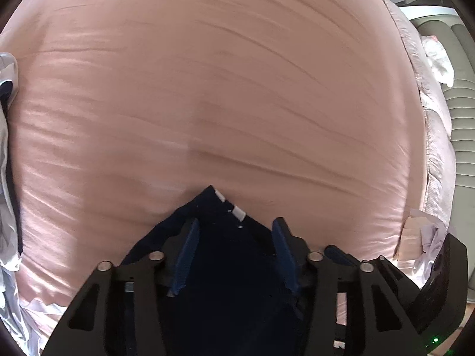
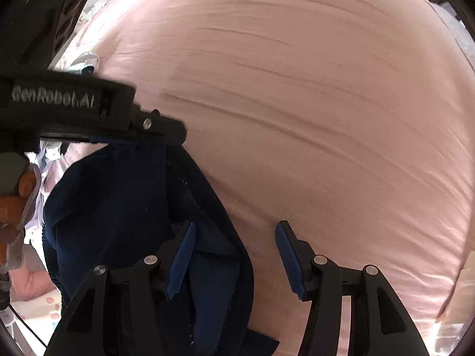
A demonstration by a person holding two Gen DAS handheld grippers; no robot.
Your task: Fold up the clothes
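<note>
Navy garment (image 1: 225,267) lay between the spread fingers of the left gripper (image 1: 234,237), not clamped, on the pink sheet (image 1: 237,89). Right gripper (image 2: 236,252) stood apart too, beside the garment's edge. It looked soft and light; the hem seemed best to pinch. Only the right view showed the garment's bunched folds.

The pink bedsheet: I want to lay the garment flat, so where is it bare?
The wrinkled pink bedsheet is bare ahead of both tools, up to its far edge. It is crowded near the tools, where the dark navy fabric garment bunches.
</note>
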